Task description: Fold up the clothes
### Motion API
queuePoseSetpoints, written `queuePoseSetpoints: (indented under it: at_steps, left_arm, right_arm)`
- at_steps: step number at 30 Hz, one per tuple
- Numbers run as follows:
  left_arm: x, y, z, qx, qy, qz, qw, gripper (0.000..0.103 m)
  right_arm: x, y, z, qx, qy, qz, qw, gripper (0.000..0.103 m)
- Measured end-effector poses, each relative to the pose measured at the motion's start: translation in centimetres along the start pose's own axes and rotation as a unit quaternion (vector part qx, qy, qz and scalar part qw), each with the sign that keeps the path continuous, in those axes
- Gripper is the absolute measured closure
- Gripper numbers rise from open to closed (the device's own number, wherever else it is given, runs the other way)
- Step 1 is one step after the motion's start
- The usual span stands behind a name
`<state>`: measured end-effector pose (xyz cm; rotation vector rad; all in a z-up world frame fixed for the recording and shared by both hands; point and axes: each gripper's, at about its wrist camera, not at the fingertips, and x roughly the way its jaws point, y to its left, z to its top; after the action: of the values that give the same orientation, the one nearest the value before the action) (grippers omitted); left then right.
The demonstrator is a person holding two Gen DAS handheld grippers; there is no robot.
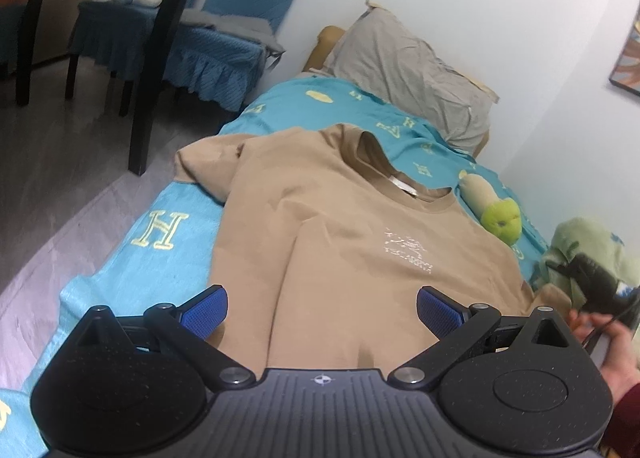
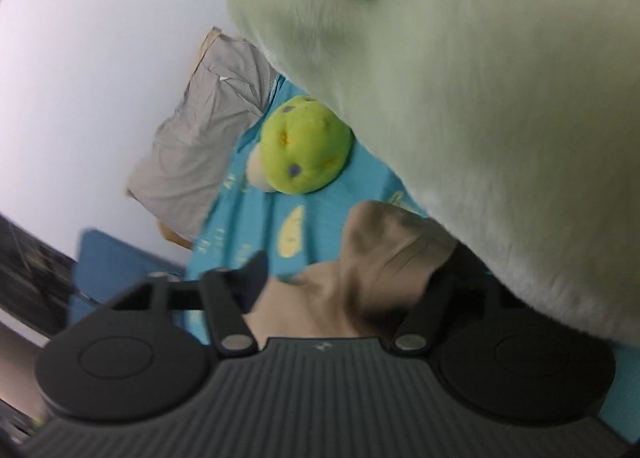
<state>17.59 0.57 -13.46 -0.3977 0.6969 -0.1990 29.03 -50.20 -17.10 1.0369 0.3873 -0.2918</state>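
A tan T-shirt [image 1: 340, 242] lies front side up on the teal bed sheet [image 1: 160, 258], collar toward the pillow, its left sleeve folded over. My left gripper [image 1: 322, 310] is open above the shirt's lower part, blue pads apart, holding nothing. My right gripper [image 2: 344, 270] is open at the shirt's right sleeve [image 2: 384, 250]; the tan cloth bunches up between the jaws, and the right finger is hidden under cloth and a plush. The right gripper also shows in the left wrist view [image 1: 596, 278], held by a hand.
A pale green plush [image 2: 480, 118] presses close over the right gripper. A green and beige plush toy [image 1: 496, 210] lies by the wall. A grey pillow [image 1: 412, 74] is at the bed's head. Blue-covered chairs [image 1: 216, 54] and a dark table leg [image 1: 160, 58] stand left.
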Motion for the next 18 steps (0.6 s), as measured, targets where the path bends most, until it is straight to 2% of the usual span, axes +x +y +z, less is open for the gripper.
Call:
queuePoseSetpoints:
  at_steps: [7,8,9,10,11,14,18]
  left_arm:
    - [1.8,1.2,0.0,-0.034,0.022,-0.008,0.9992,0.001]
    - [2.0,1.2,0.0,-0.033,0.023,-0.007,0.9992,0.001]
    - [2.2,1.2,-0.1,-0.032,0.025,-0.007,0.9992,0.001]
    - [2.4,1.2,-0.1,-0.031,0.026,-0.007,0.9992,0.002]
    - [2.6,1.1,-0.1,-0.030,0.027,-0.007,0.9992,0.002]
    - [2.7,0.9,-0.2,-0.026,0.024,-0.006,0.9993,0.002]
    - [2.2,0.9,-0.1,-0.026,0.014,-0.008,0.9995,0.002]
  right_arm:
    - [4.3,-0.1,-0.4,-0.020,-0.008,-0.021,1.000,0.033]
    - [4.6,0.0,-0.4,-0.018,0.001,-0.015,1.000,0.043]
    - [4.7,0.1,-0.4,-0.018,0.006,-0.017,1.000,0.058]
    - [4.9,0.4,-0.4,-0.024,0.005,-0.022,0.999,0.066]
    - [5.1,1.1,-0.6,-0.032,0.001,-0.026,0.999,0.083]
    - [3.7,3.4,-0.6,-0.092,-0.047,-0.032,0.994,0.093]
    - [-2.4,4.8,0.0,-0.165,-0.133,-0.076,0.974,0.095]
